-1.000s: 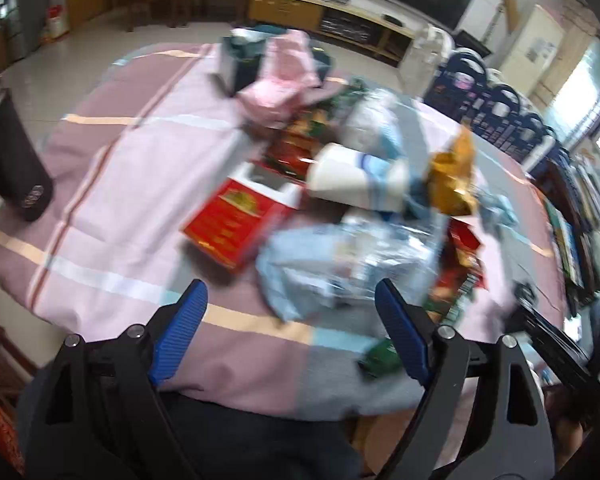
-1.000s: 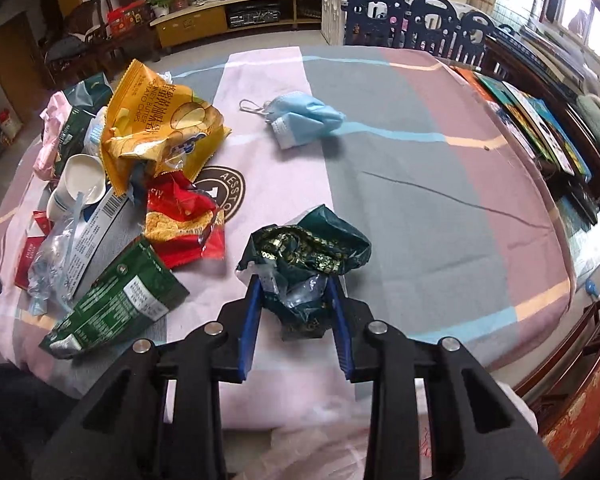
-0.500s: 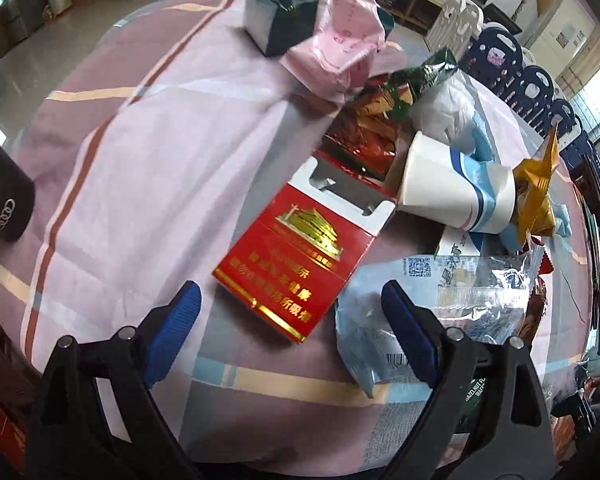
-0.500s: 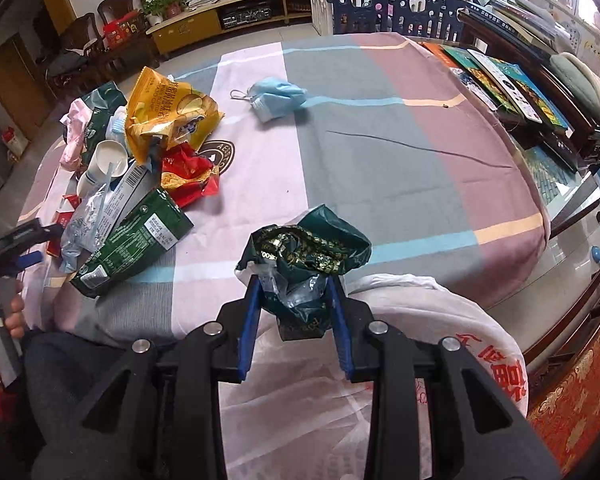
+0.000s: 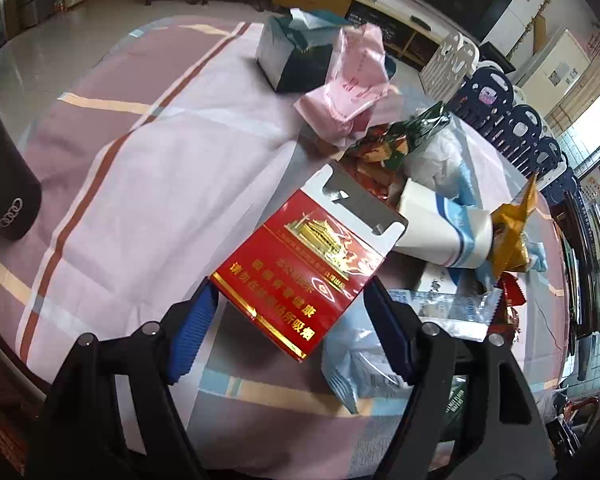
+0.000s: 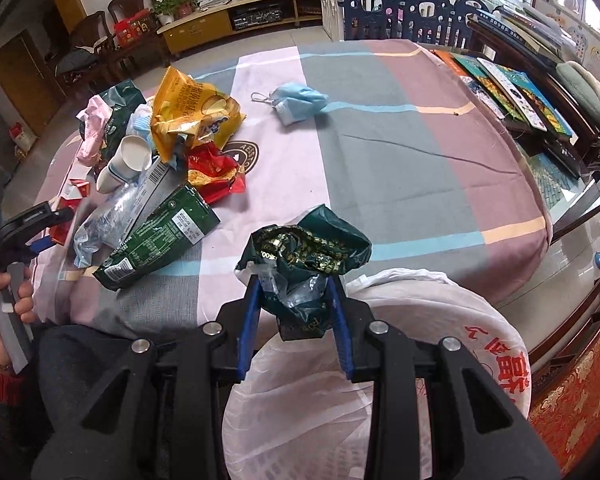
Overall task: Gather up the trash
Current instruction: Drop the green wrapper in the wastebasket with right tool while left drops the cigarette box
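Left tongs (image 5: 288, 328): you've closed in; spread wide, they now flank the glossy red carton (image 5: 300, 272) lying on the surface (image 5: 140, 168), contact unclear.
Right tongs (image 6: 296, 320): you still clench the crinkled green wrapper (image 6: 304, 256), now over the thin white bag (image 6: 380, 380).

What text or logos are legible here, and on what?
Four interlocking rings logo: black cylindrical flask.
"AESSA…", partly hidden: round brown emblem on the striped tablecloth.
Gold Chinese characters: red cardboard cigarette carton; too small to transcribe reliably.
Red Chinese characters: white plastic trash bag; cut off.
Green foil packet label: too small.
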